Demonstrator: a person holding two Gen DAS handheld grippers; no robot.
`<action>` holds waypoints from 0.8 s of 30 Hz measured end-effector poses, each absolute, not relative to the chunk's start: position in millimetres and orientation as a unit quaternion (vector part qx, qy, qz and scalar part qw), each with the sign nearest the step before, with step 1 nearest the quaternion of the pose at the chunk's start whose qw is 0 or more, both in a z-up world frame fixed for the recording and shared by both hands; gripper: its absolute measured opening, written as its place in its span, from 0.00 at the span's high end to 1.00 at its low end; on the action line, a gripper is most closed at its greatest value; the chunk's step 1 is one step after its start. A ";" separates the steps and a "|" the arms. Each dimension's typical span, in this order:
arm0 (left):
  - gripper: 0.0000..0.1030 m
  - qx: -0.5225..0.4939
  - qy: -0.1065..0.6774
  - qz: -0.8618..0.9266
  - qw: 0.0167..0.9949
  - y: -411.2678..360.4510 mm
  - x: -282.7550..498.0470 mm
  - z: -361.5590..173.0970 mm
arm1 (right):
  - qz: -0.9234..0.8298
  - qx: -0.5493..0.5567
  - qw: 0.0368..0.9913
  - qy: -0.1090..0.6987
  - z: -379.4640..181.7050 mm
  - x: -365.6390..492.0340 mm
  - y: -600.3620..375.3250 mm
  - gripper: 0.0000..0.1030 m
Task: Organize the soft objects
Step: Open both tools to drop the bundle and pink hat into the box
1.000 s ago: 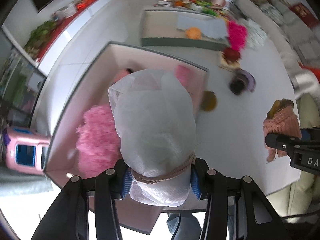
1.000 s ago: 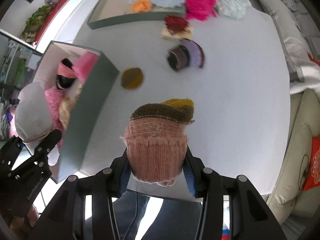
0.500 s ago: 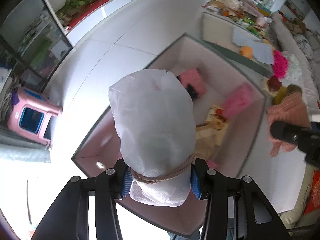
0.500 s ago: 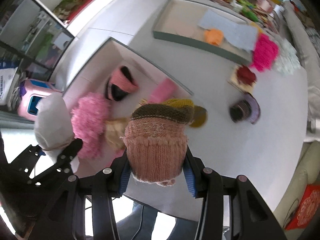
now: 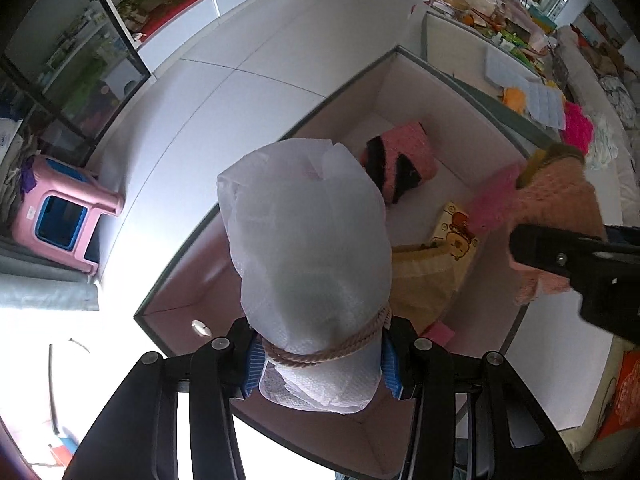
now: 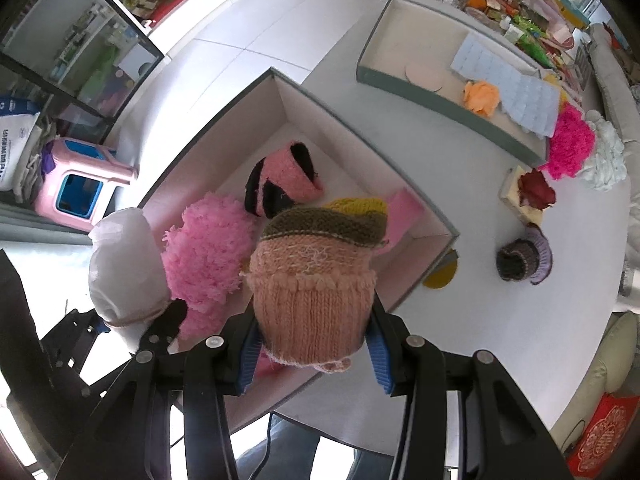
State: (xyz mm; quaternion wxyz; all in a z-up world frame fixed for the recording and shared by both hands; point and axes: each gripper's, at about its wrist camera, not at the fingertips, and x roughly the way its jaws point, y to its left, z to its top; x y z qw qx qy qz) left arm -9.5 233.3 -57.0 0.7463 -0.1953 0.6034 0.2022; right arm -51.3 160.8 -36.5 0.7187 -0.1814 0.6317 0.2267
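Left tongs (image 5: 322,364) clenched on a white bag (image 5: 308,248) tied with pink cord (image 5: 332,350); blue pads press its neck from both sides. The bag hangs over the near-left corner of the open box (image 5: 448,76), above the box floor, touching nothing below as far as I can tell.

Right tongs (image 6: 312,344) clenched on a pink knit hat (image 6: 312,292) with an olive and yellow top band. The hat hangs over the box's near edge (image 6: 436,264), partly above the inside. In the left view the same hat (image 5: 560,208) and the right tongs sit at the right edge, just beside the box's right wall.

Inside the box, right view: pink-and-black knit piece (image 6: 284,180) toward the far corner, fluffy pink pompom (image 6: 208,248) on the left near the bag (image 6: 120,264), pink flat item (image 6: 404,212) against the right wall. The left view also shows a yellow cartoon-print cloth (image 5: 456,232) and a tan bag (image 5: 420,280) under the white bag's right side.

On the tabletop (image 6: 520,320) outside the box: yellow disc (image 6: 442,276) touching the right wall, purple knit cuff (image 6: 524,260) further right, dark red item on a cream pad (image 6: 532,192), magenta pompom (image 6: 570,144), white fluffy piece (image 6: 604,156). A far shallow tray (image 6: 440,100) holds an orange item (image 6: 482,96) and a pale blue sheet (image 6: 516,92).

A pink stool (image 6: 80,188) stands on the floor at left.
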 end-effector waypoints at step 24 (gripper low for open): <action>0.34 -0.206 0.610 0.194 0.740 230.2 -13.6 -64.6 | 0.226 -0.190 0.710 0.639 -52.0 -51.1 168.4 0.50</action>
